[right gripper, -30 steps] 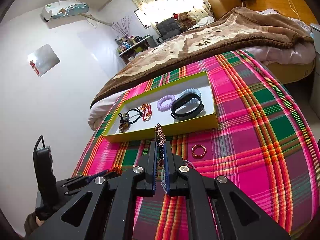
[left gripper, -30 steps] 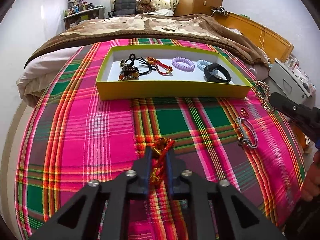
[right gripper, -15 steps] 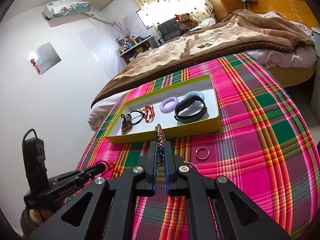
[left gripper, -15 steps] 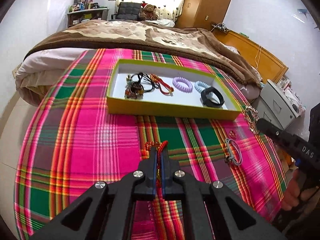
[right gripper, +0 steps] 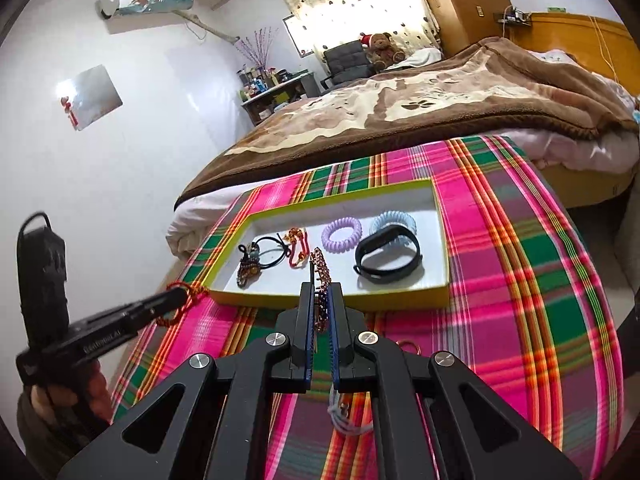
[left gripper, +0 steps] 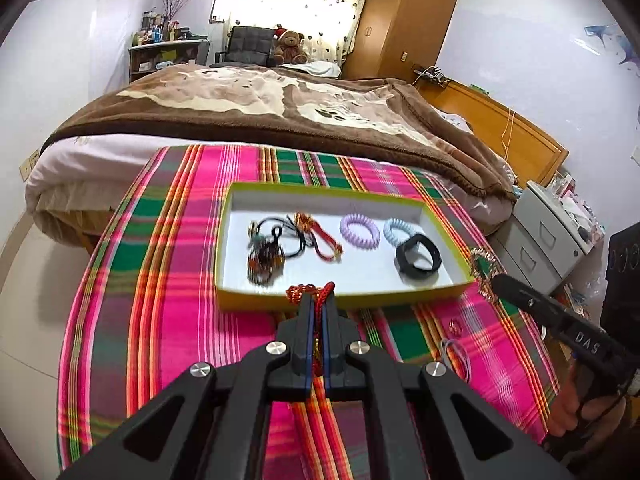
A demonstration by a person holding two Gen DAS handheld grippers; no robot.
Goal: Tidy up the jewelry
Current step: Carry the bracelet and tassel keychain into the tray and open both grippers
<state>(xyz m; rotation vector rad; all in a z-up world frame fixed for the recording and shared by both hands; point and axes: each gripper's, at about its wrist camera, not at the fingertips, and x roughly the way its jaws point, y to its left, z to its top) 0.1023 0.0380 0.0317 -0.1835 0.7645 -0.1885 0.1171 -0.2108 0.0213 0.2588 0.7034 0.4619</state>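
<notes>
Holding a red cord (left gripper: pixel 320 300), the left fingers (left gripper: pixel 306 312) are closed; right fingers (right gripper: pixel 308 312) clamp a chain (right gripper: pixel 320 272), tray (right gripper: pixel 332 300) just ahead.

- Bed (left gripper: pixel 60 168) under a brown blanket (left gripper: pixel 248 120) far, a plaid cloth (left gripper: pixel 168 320) near.
- On the cloth: yellow-rimmed tray (left gripper: pixel 340 300); nearer right, gold ring (right gripper: pixel 408 347) and thin pale bracelet (left gripper: pixel 456 354).

We lifted the red cord bracelet (left gripper: pixel 320 300) off the plaid cloth (left gripper: pixel 180 304) with our left gripper (left gripper: pixel 316 312), and our right gripper (right gripper: pixel 320 308) maybe rose a little too, both nearer the yellow tray (left gripper: pixel 360 300).
</notes>
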